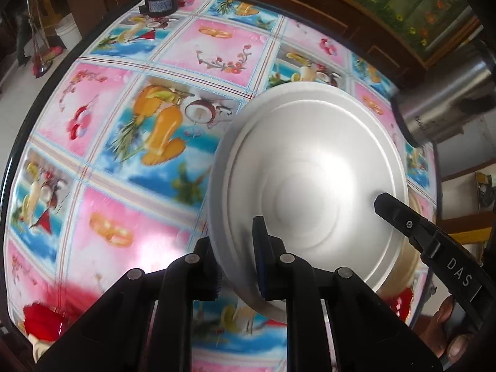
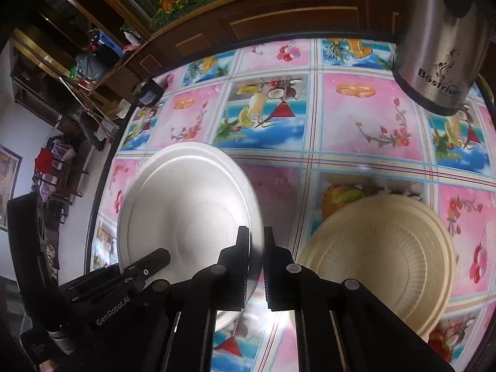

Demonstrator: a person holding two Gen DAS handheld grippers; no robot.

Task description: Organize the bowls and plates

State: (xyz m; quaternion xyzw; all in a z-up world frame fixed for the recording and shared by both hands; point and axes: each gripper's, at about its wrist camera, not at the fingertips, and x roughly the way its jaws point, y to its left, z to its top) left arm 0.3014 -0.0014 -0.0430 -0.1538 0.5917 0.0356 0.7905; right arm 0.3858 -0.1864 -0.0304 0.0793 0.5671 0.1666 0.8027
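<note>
A white round plate (image 1: 310, 167) is held tilted above the fruit-print tablecloth. My left gripper (image 1: 237, 248) is shut on its near rim, one finger under and one over. The plate also shows in the right wrist view (image 2: 189, 214), where my right gripper (image 2: 255, 248) is shut on its right rim. The right gripper's finger (image 1: 400, 214) shows at the plate's right edge in the left wrist view. A cream ribbed bowl (image 2: 381, 260) sits upright on the table, right of the right gripper.
A steel kettle (image 2: 440, 46) stands at the table's far right. A small dark jar (image 1: 161, 0) stands at the table's far edge. A red object (image 1: 43, 319) lies near the front left edge. A wooden cabinet (image 2: 279, 21) runs behind the table.
</note>
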